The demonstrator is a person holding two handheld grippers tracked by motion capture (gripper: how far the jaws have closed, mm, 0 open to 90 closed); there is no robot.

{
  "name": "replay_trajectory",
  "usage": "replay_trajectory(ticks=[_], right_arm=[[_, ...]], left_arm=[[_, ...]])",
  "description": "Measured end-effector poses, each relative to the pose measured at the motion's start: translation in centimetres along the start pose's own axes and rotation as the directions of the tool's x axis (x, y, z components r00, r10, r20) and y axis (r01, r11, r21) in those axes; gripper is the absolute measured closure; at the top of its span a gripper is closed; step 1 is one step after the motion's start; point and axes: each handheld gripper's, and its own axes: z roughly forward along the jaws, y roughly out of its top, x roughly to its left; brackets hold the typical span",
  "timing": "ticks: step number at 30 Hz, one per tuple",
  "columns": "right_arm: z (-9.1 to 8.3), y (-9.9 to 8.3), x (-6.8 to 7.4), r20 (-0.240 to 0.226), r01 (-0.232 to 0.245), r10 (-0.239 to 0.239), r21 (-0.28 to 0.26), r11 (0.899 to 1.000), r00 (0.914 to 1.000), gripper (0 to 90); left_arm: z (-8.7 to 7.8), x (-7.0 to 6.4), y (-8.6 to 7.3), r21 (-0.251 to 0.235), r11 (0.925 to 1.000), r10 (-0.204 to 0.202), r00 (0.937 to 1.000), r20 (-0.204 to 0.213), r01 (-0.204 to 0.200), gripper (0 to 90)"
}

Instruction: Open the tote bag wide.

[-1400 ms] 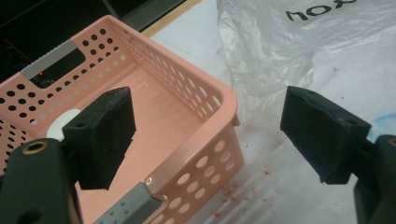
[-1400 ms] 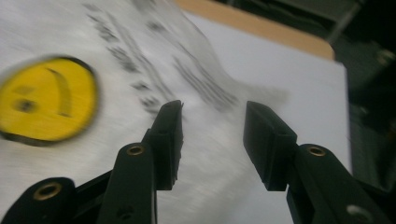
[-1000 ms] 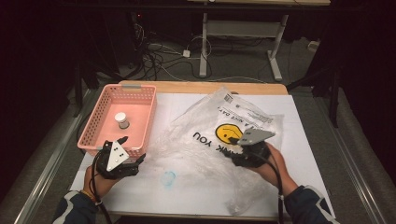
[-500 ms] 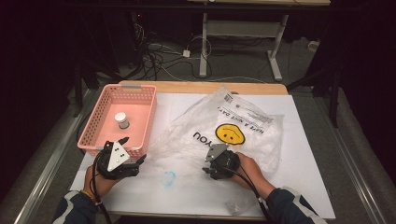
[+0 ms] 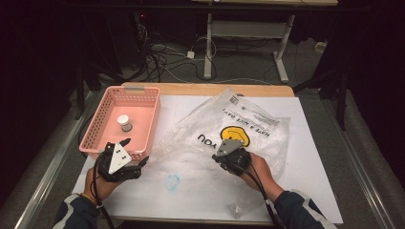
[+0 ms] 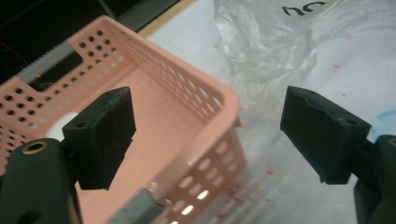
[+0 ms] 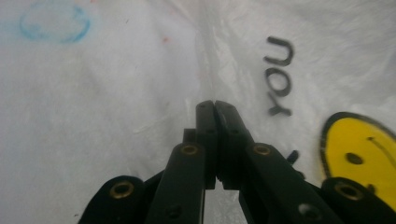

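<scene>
While my right gripper [image 7: 215,105] sits pressed together on the plastic bag [image 5: 239,129], whether film is pinched between the jaws I cannot tell. Bag lies crumpled mid-table, right of the pink basket [image 5: 100,125]. It should handle light, limp and slippery; best taken at a raised fold. Print reads "YOU" beside a yellow smiley [image 7: 357,154]. Left gripper [image 6: 208,135] spread wide at the basket corner.

A wooden table [image 5: 200,89] under a white sheet [image 5: 305,157] stands in a dark room. Beyond the table, cables [image 5: 172,57] (a loose tangle) sprawl across grey floor [image 5: 248,67], beside a metal desk frame [image 5: 282,52].
</scene>
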Motion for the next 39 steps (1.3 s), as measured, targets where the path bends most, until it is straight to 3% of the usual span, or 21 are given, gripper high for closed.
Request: replay_trajectory(ticks=[4, 6, 9, 13, 17, 20, 22, 24, 29, 31, 32, 37, 38, 39], right_arm=[[-1.0, 0.5, -0.8, 0.036, -0.031, 0.032, -0.045, 0.999, 0.9988, 90.0], [-2.0, 1.3, -1.6, 0.075, -0.047, 0.054, -0.094, 0.994, 0.9957, 90.0], [-2.5, 1.9, -2.3, 0.097, -0.059, 0.071, -0.125, 0.990, 0.9928, 90.0], [-3.4, 3.0, -3.9, 0.125, -0.076, 0.101, -0.190, 0.979, 0.9869, 90.0], [-4.4, 4.1, -5.1, 0.152, -0.093, 0.136, -0.262, 0.961, 0.9789, 90.0], [-4.9, 4.3, -5.5, 0.159, -0.101, 0.152, -0.288, 0.952, 0.9755, 90.0], [-5.4, 4.5, -5.7, 0.160, -0.107, 0.163, -0.308, 0.945, 0.9736, 90.0], [-6.0, 4.8, -5.9, 0.169, -0.104, 0.168, -0.337, 0.936, 0.9711, 90.0], [-6.5, 5.3, -5.9, 0.167, -0.098, 0.169, -0.363, 0.927, 0.9715, 90.0], [-6.5, 5.3, -5.9, 0.166, -0.093, 0.163, -0.361, 0.928, 0.9725, 90.0], [-6.5, 5.3, -5.9, 0.163, -0.097, 0.165, -0.360, 0.928, 0.9727, 90.0], [-6.4, 5.1, -6.0, 0.158, -0.101, 0.167, -0.357, 0.929, 0.9731, 90.0], [-6.4, 5.1, -5.9, 0.157, -0.105, 0.171, -0.356, 0.928, 0.9728, 90.0], [-6.3, 5.1, -5.9, 0.156, -0.105, 0.170, -0.355, 0.929, 0.9732, 90.0]], left_arm=[[-0.7, 1.6, 1.4, -0.041, 0.9987, -0.031, 0.9993, -0.023, 0.030, 18.9], [-0.9, 2.5, 2.3, -0.047, 0.9982, -0.039, 0.9985, -0.038, 0.038, 18.9], [-0.7, 4.0, 3.3, -0.045, 0.9981, -0.045, 0.9980, -0.045, 0.043, 18.9], [1.0, 6.5, 4.4, 0.009, 0.9980, -0.062, 0.9959, -0.066, 0.063, 18.9], [4.2, 8.9, 5.1, 0.129, 0.9893, -0.060, 0.9962, -0.063, 0.067, 18.9], [6.4, 10.6, 5.0, 0.232, 0.9678, -0.079, 0.9934, -0.084, 0.096, 18.8], [8.0, 11.9, 4.6, 0.313, 0.9399, -0.109, 0.9887, -0.104, 0.136, 18.8], [9.1, 12.6, 4.2, 0.382, 0.9112, -0.113, 0.9857, -0.125, 0.153, 18.3], [10.6, 14.1, 3.0, 0.470, 0.8529, -0.185, 0.9735, -0.134, 0.227, 18.1], [11.2, 14.3, 2.6, 0.496, 0.8325, -0.206, 0.9688, -0.139, 0.248, 18.1], [11.3, 14.4, 2.4, 0.500, 0.8285, -0.215, 0.9676, -0.132, 0.252, 18.1], [12.5, 14.8, 1.4, 0.549, 0.7868, -0.250, 0.9588, -0.136, 0.283, 21.3], [12.6, 14.8, 1.3, 0.554, 0.7817, -0.259, 0.9571, -0.130, 0.287, 23.7], [12.7, 14.8, 1.3, 0.554, 0.7820, -0.262, 0.9573, -0.122, 0.285, 25.7]])
